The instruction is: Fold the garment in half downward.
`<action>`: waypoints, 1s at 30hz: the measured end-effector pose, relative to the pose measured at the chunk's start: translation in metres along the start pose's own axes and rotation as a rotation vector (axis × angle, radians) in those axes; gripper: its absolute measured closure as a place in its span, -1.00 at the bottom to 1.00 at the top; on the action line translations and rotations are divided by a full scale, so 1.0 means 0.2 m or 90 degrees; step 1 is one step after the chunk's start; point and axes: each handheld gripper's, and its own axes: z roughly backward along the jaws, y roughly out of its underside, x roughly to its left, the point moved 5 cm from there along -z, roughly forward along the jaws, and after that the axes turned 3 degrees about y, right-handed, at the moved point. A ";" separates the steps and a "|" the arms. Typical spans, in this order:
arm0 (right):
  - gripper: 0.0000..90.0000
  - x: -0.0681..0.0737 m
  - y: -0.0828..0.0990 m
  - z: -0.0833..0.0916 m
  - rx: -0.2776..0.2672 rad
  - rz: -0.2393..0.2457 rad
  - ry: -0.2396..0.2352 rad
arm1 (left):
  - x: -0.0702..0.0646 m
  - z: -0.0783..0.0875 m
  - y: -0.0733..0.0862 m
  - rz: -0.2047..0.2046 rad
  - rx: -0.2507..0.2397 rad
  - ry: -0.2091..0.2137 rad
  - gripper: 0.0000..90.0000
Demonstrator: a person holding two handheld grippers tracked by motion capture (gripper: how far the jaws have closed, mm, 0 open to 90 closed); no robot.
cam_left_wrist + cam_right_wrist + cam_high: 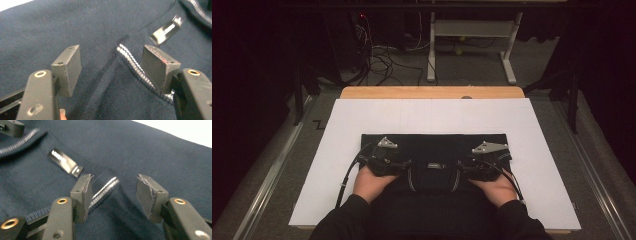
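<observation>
Both grippers are down on the dark shirt (432, 150), which lies flat on the white sheet (362, 115) near the tabletop's front edge. Left gripper (111, 67) has its jaws spread astride the striped collar (130, 62), not pinching. Right gripper (112, 195) likewise, one pad touching the collar edge.

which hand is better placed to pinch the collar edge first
Right, narrowly. The right hand-held gripper has the striped collar edge against its one pad; the left hand-held gripper straddles its collar stripe loosely.
</observation>
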 end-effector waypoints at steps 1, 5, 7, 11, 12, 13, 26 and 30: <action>0.08 0.01 0.01 -0.01 0.006 -0.001 0.001 | 0.00 -0.01 0.00 0.000 0.003 0.004 -0.33; 0.16 0.01 0.03 -0.04 0.023 -0.002 0.000 | -0.01 -0.03 0.02 -0.012 0.021 0.006 -0.19; 0.23 0.02 0.03 -0.05 0.032 0.001 -0.002 | -0.03 -0.04 0.03 -0.024 0.023 0.002 -0.11; 0.45 0.02 0.04 -0.05 0.030 0.000 -0.006 | -0.06 -0.05 0.03 -0.040 0.024 0.012 0.17; 0.52 0.03 0.03 -0.05 0.029 0.004 -0.007 | -0.06 -0.05 0.03 -0.043 0.025 0.014 0.24; 0.61 0.03 0.03 -0.05 0.028 0.008 -0.003 | -0.07 -0.05 0.03 -0.045 0.022 0.018 0.32; 0.78 0.09 0.04 0.11 -0.094 0.062 0.004 | -0.14 0.09 0.09 -0.061 -0.102 0.002 0.66; 0.77 0.11 0.06 0.16 -0.127 0.070 -0.003 | -0.16 0.12 0.14 -0.068 -0.112 0.030 0.65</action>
